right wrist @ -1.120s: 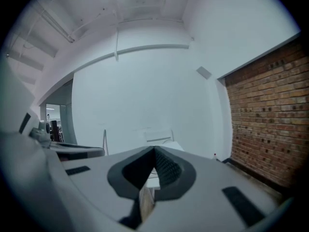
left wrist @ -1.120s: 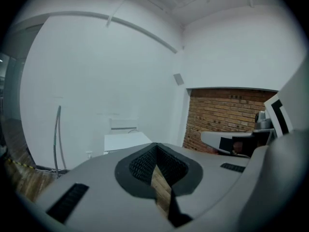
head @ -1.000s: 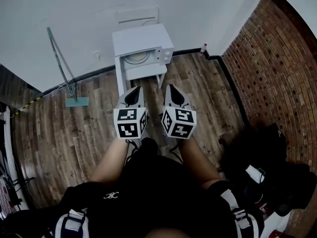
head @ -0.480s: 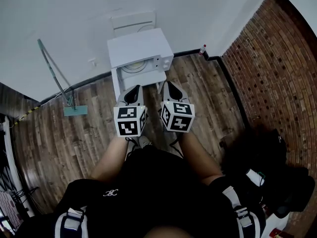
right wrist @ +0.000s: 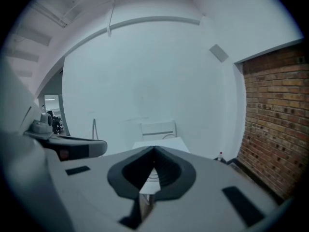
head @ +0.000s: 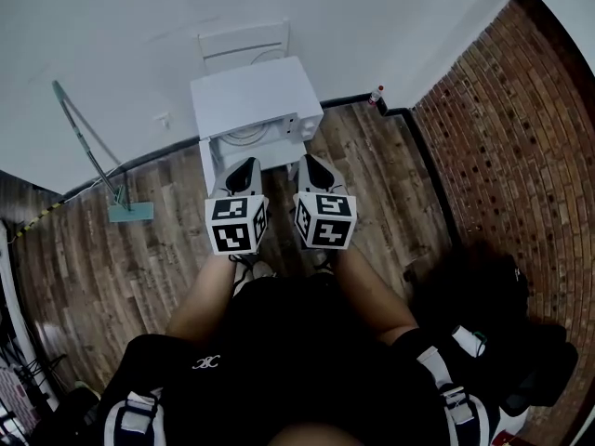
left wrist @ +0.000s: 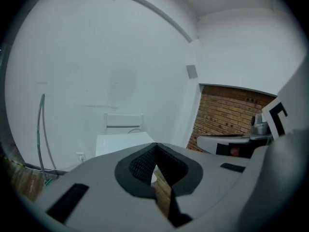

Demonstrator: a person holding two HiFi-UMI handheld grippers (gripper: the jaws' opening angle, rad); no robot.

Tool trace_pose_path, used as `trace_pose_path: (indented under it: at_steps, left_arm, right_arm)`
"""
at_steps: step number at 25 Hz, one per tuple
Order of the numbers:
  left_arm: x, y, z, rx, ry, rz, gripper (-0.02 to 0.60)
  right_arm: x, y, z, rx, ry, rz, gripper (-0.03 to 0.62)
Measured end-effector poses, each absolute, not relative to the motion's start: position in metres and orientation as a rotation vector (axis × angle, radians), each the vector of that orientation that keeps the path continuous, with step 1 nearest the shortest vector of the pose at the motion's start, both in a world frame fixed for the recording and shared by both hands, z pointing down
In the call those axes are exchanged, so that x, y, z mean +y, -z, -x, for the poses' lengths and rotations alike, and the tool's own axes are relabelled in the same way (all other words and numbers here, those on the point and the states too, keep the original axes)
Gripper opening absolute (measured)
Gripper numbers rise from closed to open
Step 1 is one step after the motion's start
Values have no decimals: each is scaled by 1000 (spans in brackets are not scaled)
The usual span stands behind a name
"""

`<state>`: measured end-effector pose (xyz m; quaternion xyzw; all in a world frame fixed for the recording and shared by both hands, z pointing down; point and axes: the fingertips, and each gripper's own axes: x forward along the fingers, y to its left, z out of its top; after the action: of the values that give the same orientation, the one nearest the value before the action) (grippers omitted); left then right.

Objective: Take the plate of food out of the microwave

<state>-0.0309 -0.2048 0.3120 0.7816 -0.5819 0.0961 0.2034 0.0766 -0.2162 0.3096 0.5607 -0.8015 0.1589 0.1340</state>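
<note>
A white microwave (head: pixel 253 97) stands on a small white table (head: pixel 206 156) against the far wall. A pale round plate (head: pixel 244 135) shows in its front, left of the control panel (head: pixel 304 124). My left gripper (head: pixel 244 169) and right gripper (head: pixel 312 165) are held side by side in the air short of the microwave. Both are shut with nothing between the jaws. In the left gripper view the shut left gripper (left wrist: pixel 155 144) points over the microwave (left wrist: pixel 118 143). The right gripper (right wrist: pixel 154 149) likewise points at the microwave (right wrist: pixel 161 143) ahead of it.
A mop (head: pixel 89 152) leans on the wall at the left, its head (head: pixel 130 212) on the wood floor. A white chair back (head: pixel 244 43) stands behind the microwave. A small bottle (head: pixel 376 94) sits by the brick wall (head: pixel 502 137). Dark bags (head: pixel 493 342) lie at the right.
The microwave has drifted left and down in the head view and looks nearer, as the person steps toward it. Both grippers have stayed shut and side by side.
</note>
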Motion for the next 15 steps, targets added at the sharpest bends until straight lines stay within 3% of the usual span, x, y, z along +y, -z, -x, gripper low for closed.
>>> trace_pose_path:
  at_steps: [15]
  left_arm:
    - [-236,-364,74,-1939,-152,-1722,-5]
  right_arm:
    - [-304,-360,-15,-2470,-306,-972,6]
